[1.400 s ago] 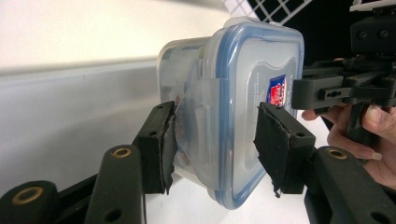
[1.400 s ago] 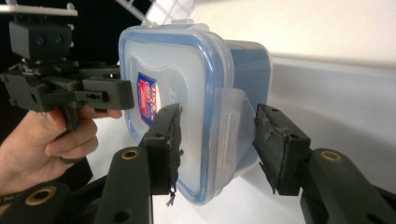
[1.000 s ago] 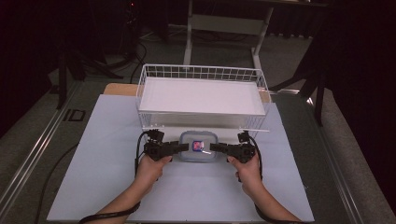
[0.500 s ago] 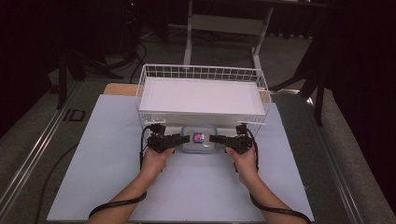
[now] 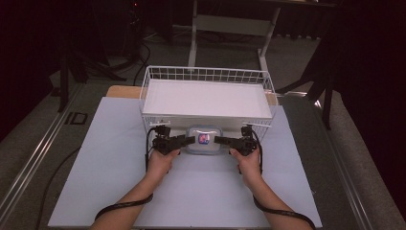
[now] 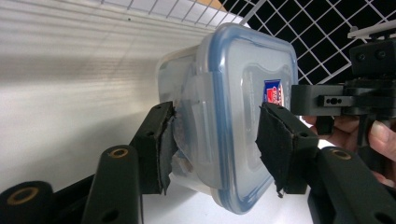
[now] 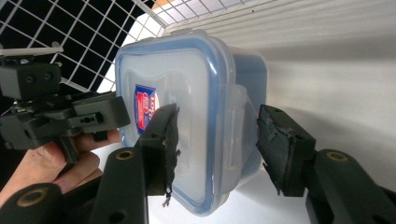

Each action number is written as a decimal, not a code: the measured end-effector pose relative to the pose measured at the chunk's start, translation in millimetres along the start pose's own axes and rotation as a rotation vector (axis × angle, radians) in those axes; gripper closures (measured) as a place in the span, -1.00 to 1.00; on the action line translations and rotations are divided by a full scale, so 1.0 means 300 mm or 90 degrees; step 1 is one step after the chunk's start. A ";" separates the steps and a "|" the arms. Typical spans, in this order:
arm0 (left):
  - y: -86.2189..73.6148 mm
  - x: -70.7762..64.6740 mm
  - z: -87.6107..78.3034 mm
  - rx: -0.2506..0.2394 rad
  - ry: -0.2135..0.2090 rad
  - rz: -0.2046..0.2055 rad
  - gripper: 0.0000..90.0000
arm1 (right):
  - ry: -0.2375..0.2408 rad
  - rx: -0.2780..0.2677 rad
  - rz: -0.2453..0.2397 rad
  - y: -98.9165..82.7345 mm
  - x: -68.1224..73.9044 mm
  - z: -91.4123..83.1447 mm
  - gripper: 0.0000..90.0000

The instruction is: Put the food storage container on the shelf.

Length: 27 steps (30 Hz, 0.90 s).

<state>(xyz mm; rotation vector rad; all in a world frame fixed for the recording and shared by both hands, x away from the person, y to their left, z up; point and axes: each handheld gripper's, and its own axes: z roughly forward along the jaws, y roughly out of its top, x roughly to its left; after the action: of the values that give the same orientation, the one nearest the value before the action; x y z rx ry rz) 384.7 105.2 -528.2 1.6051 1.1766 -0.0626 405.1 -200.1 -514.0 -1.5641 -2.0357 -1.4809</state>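
Observation:
A clear plastic container [image 5: 203, 139] with a blue-rimmed lid and a red-and-blue label sits on the white table, close in front of the wire basket [image 5: 206, 72]. My left gripper [image 5: 191, 140] grips its left end and my right gripper [image 5: 216, 140] its right end. In the left gripper view my left gripper [image 6: 217, 140] has one pad on the lid and one on the base of the container [image 6: 233, 84]. The right gripper view shows my right gripper [image 7: 212, 140] clamping the container [image 7: 187, 74] the same way. Both pairs of jaws have just been opening slightly, with the container still between them.
The white wire basket has a flat white floor [image 5: 206, 98] and stands at the table's far side. The white table [image 5: 110, 172] stretches wide around the hands. Dark stands and cables lie beyond the table.
Both hands carried the container away from the person toward the basket and lowered it; it now sits just in front of the basket's near wall.

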 end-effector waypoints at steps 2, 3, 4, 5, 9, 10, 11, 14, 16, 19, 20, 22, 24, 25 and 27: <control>-0.003 0.013 0.005 -0.007 -0.012 -0.007 0.02 | -0.012 0.003 -0.010 0.002 0.009 0.006 0.02; -0.005 0.018 0.006 -0.010 -0.017 -0.012 0.02 | -0.013 0.000 -0.020 0.003 0.010 0.010 0.01; -0.007 0.020 0.007 -0.013 -0.017 -0.016 0.02 | -0.017 0.002 -0.018 0.005 0.010 0.012 0.00; -0.008 0.019 0.009 -0.015 -0.015 -0.018 0.01 | -0.016 -0.009 -0.036 0.007 0.000 0.016 0.00; -0.003 0.015 0.020 -0.012 -0.007 -0.006 -0.07 | -0.010 -0.006 -0.018 0.009 -0.003 0.018 -0.02; -0.002 0.015 0.022 -0.010 -0.005 -0.008 -0.09 | -0.011 -0.008 -0.018 0.009 -0.003 0.020 -0.03; 0.000 0.014 0.024 -0.011 -0.003 -0.012 -0.10 | -0.013 -0.013 -0.018 0.008 -0.004 0.022 -0.03; 0.003 0.010 0.030 -0.006 0.004 -0.022 -0.16 | -0.022 -0.024 -0.020 0.010 -0.006 0.029 -0.06; 0.013 0.007 0.038 0.006 0.019 -0.021 -0.19 | -0.028 -0.026 -0.024 0.012 -0.003 0.037 -0.11; 0.022 0.006 0.036 0.010 0.042 -0.034 -0.26 | -0.046 -0.039 -0.047 0.016 -0.003 0.038 -0.08; 0.022 0.006 0.036 0.010 0.042 -0.034 -0.22 | -0.046 -0.039 -0.047 0.016 -0.003 0.038 -0.08; 0.031 0.001 0.033 0.022 0.046 -0.017 -0.21 | -0.057 -0.037 -0.050 0.018 0.002 0.036 -0.07; 0.030 -0.006 0.025 0.015 0.054 0.001 -0.21 | -0.063 -0.042 -0.054 0.016 0.006 0.034 -0.06; 0.027 -0.009 0.021 0.008 0.055 0.003 -0.24 | -0.068 -0.054 -0.076 0.015 0.007 0.028 -0.06; 0.019 -0.013 0.009 0.011 0.037 0.031 -0.41 | -0.064 -0.052 -0.076 0.013 0.018 0.016 -0.06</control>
<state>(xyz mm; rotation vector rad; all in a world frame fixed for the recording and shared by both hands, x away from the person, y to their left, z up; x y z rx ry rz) 387.8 101.1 -523.0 1.6597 1.1837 0.0059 407.8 -193.2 -510.7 -1.6028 -2.1857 -1.5758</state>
